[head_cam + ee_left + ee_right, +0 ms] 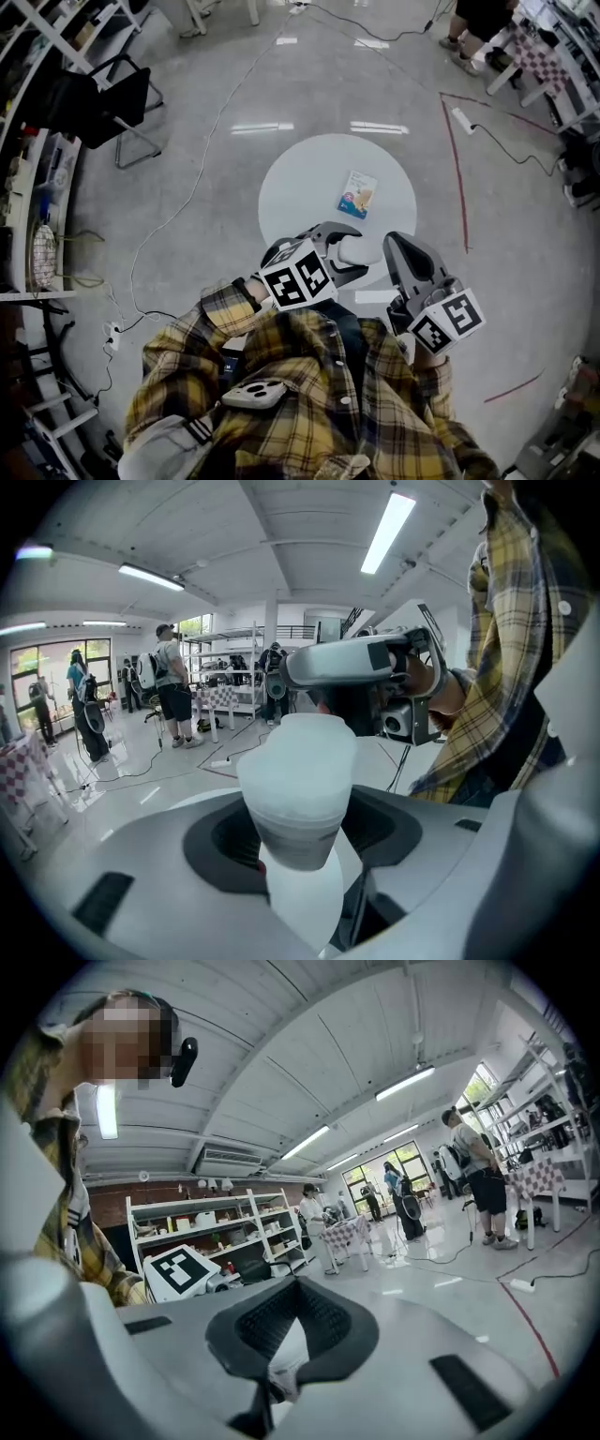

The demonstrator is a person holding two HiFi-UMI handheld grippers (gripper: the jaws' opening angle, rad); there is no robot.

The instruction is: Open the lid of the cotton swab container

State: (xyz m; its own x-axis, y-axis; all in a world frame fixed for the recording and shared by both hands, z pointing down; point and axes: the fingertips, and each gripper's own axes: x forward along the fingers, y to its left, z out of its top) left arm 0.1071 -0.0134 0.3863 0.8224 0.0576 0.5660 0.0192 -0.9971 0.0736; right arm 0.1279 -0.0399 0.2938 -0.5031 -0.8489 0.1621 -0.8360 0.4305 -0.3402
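A white translucent cotton swab container [295, 761] stands upright between my left gripper's [305, 832] jaws, and its pads press on its lower body. In the head view the left gripper [347, 251] holds that container [354, 251] up in front of a plaid shirt. My right gripper [398, 246] is just to its right, apart from it, with its jaws shut. In the right gripper view the dark pads [328, 1321] of the right gripper [292, 1321] meet. A small pale scrap shows low between them, and I cannot tell what it is.
Below the grippers is a round white table [281, 187] with a small blue and white packet [357, 193] on it. Red tape lines [457, 169] and cables [202, 159] cross the grey floor. A black chair [112, 103] and shelves are at the left, with people further off.
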